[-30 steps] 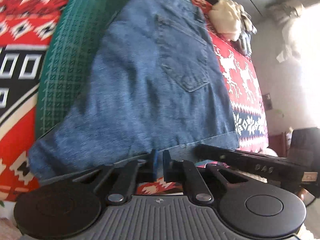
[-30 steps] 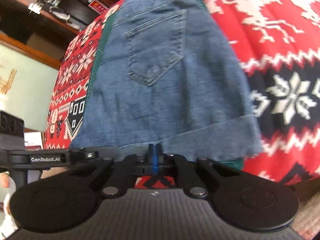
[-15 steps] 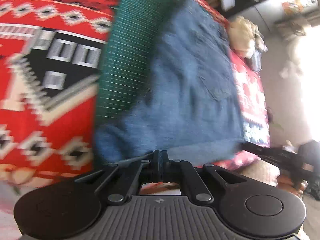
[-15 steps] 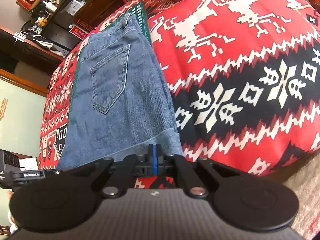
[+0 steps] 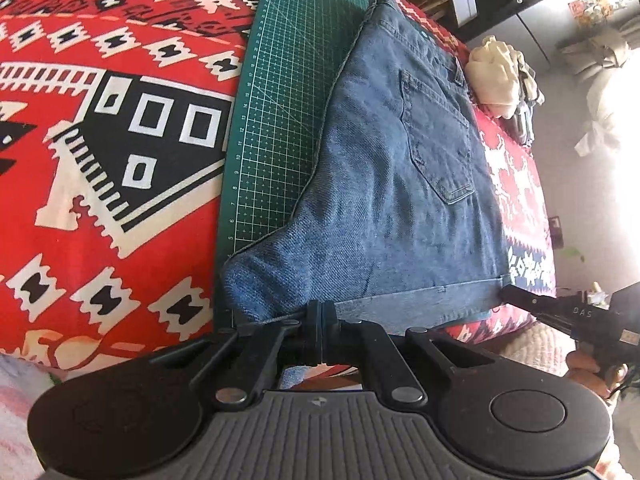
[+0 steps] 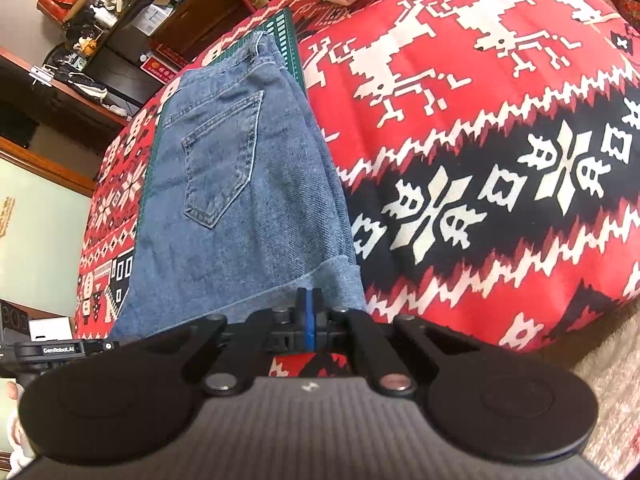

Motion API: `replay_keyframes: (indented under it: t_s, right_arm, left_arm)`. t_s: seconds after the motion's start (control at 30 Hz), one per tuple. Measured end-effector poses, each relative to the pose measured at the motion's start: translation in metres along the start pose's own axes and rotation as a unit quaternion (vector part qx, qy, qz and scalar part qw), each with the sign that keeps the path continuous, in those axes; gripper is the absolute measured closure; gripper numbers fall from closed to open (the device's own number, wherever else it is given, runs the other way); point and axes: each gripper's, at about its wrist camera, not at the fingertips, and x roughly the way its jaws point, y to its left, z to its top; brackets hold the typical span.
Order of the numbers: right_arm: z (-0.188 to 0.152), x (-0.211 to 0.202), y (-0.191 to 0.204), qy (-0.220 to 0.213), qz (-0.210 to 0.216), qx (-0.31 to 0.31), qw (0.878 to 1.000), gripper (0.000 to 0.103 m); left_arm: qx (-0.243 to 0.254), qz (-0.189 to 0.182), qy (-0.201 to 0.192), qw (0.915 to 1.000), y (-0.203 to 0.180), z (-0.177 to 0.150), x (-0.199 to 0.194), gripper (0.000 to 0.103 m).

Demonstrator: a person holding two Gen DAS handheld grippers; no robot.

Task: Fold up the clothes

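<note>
Blue denim shorts (image 5: 400, 200) lie folded flat, back pocket up, on a green cutting mat (image 5: 280, 100). My left gripper (image 5: 321, 314) is shut on the near hem, close to its left corner. In the right wrist view the same shorts (image 6: 240, 200) run away from me, and my right gripper (image 6: 307, 304) is shut on the turned-up hem near its right corner. The tip of the right gripper (image 5: 516, 296) also shows at the hem's right end in the left wrist view.
The mat rests on a red, white and black patterned blanket (image 6: 480, 160) covering a bed or table. A pile of cream clothes (image 5: 496, 76) sits beyond the waistband. Cluttered shelves (image 6: 120, 20) stand behind. Pale carpet (image 6: 608, 360) lies below the near edge.
The left gripper's fingers, slightly apart one second ago, have closed on the hem. Both views have swung outward, so each gripper now sits nearer its own corner of the hem.
</note>
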Motion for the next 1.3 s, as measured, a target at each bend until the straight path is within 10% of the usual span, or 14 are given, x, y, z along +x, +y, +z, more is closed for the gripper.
replay_keyframes:
  t_s: [0.57, 0.77, 1.0, 1.17, 1.3]
  right_arm:
    - [-0.004, -0.008, 0.017, -0.017, -0.009, -0.051, 0.998, 0.102]
    - [-0.005, -0.021, 0.062, -0.07, -0.044, -0.14, 0.987, 0.075]
    - [-0.012, 0.015, 0.117, -0.122, -0.118, -0.294, 0.941, 0.03]
    - [-0.022, 0.047, 0.115, -0.107, -0.151, -0.329, 0.926, 0.021]
    - [-0.021, 0.061, 0.1, -0.083, -0.147, -0.298, 0.94, 0.013]
  left_arm:
    - [0.063, 0.071, -0.031, 0.9951, -0.033, -0.009, -0.003, 0.1]
    - [0.156, 0.087, -0.096, 0.9793, -0.077, -0.01, -0.02, 0.076]
    - [0.24, 0.156, -0.17, 0.9429, -0.112, 0.002, 0.008, 0.046]
    - [0.233, 0.149, -0.141, 0.9506, -0.101, 0.004, 0.037, 0.046]
    - [0.239, 0.163, -0.134, 0.9478, -0.097, 0.0, 0.05, 0.042]
